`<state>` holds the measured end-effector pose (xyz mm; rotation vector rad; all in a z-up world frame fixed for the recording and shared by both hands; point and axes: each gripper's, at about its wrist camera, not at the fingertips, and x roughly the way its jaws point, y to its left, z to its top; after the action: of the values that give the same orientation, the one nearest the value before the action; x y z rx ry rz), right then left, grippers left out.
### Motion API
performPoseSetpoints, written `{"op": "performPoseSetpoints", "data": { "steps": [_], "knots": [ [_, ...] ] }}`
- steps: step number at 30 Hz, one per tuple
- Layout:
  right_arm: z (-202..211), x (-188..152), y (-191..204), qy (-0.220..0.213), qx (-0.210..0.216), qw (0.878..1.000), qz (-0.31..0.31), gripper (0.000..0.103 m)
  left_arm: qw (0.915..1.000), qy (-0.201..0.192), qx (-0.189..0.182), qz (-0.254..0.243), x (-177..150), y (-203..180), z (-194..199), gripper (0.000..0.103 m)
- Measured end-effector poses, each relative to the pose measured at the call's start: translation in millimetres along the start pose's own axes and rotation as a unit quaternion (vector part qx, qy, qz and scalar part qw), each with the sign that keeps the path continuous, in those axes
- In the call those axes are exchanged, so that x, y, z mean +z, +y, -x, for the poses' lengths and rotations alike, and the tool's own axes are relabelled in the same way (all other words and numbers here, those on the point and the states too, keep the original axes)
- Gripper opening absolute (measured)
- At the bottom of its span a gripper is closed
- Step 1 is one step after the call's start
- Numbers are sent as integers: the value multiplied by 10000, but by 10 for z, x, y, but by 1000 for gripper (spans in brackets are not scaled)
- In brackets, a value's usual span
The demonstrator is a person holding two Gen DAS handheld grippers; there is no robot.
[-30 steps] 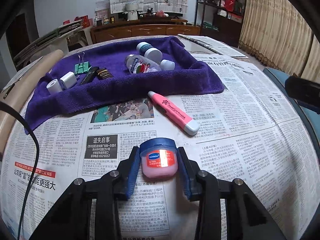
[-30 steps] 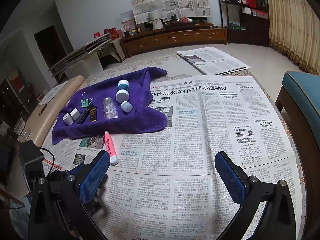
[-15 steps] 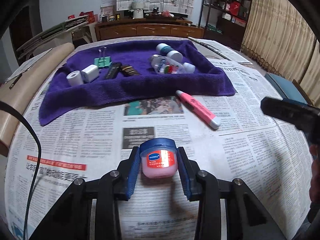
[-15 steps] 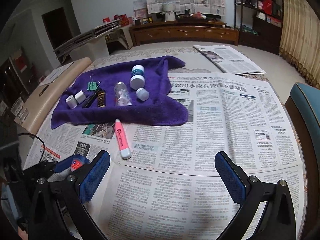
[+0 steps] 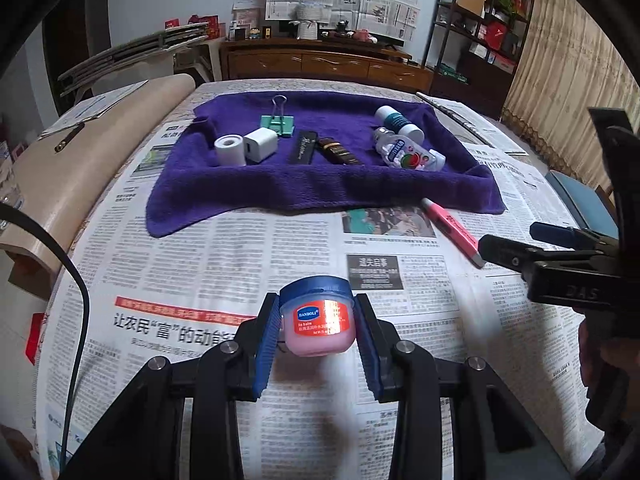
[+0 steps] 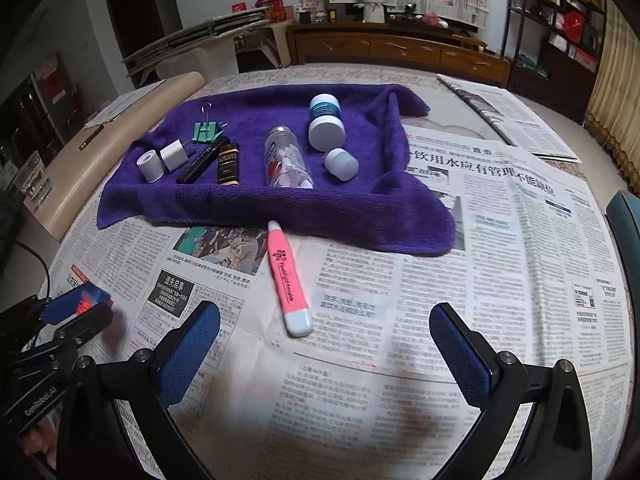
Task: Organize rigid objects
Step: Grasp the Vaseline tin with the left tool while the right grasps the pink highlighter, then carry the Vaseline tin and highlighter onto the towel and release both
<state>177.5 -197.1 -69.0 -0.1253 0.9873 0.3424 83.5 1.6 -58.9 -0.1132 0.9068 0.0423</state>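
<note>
My left gripper point(image 5: 317, 334) is shut on a small pink jar with a blue lid point(image 5: 317, 320) and holds it above the newspaper. My right gripper point(image 6: 325, 354) is wide open and empty, just short of a pink highlighter pen point(image 6: 287, 276) lying on the newspaper; the pen also shows in the left wrist view point(image 5: 452, 230). A purple towel point(image 6: 328, 208) further back carries several small items: a green binder clip point(image 6: 206, 130), a white tape roll point(image 6: 150, 166), a white charger cube point(image 6: 175, 155), a clear bottle point(image 6: 286, 160) and a teal-and-white jar point(image 6: 326, 120).
Newspaper point(image 6: 500, 240) covers the table. A beige curved board point(image 5: 80, 152) lies along the left edge, with a drinking glass point(image 6: 34, 180) on it. A teal chair point(image 6: 626, 224) stands at the right. A wooden sideboard point(image 6: 400, 48) is at the back.
My left gripper has lifted and drawn back to the left with the jar. My right gripper has moved forward and left, bringing the pink pen between its open fingers' line.
</note>
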Motion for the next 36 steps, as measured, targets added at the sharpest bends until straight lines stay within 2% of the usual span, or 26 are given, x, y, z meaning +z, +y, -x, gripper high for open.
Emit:
{"op": "performPoseSetpoints", "data": {
  "steps": [8,13,18,20,21,22,26,27,36],
  "knots": [
    [-191,42,203,236,41,9991,338,103,9999,-69,-73,100,-34,262,118,35],
    [-341,50,230,368,247,9986,305,95,9996,-97,-230,132,-74,305,150,35],
    [-405,50,280,337,55,9977,593,84,9993,-127,-338,124,-96,322,173,35],
    [-409,59,293,318,7,9972,677,78,9991,-130,-374,146,-99,333,181,35],
    [-404,63,293,286,24,9971,701,72,9990,-132,-395,159,-98,339,182,35],
    [-396,71,284,266,35,9971,716,60,9989,-130,-409,167,-100,342,183,35],
    [-364,93,242,216,45,9971,734,30,9987,-106,-454,210,-112,358,169,35],
    [-359,95,232,199,50,9971,732,19,9987,-96,-463,213,-114,361,163,35],
    [-337,76,255,198,79,9965,808,16,9987,-109,-437,221,-89,412,180,35]
  ]
}}
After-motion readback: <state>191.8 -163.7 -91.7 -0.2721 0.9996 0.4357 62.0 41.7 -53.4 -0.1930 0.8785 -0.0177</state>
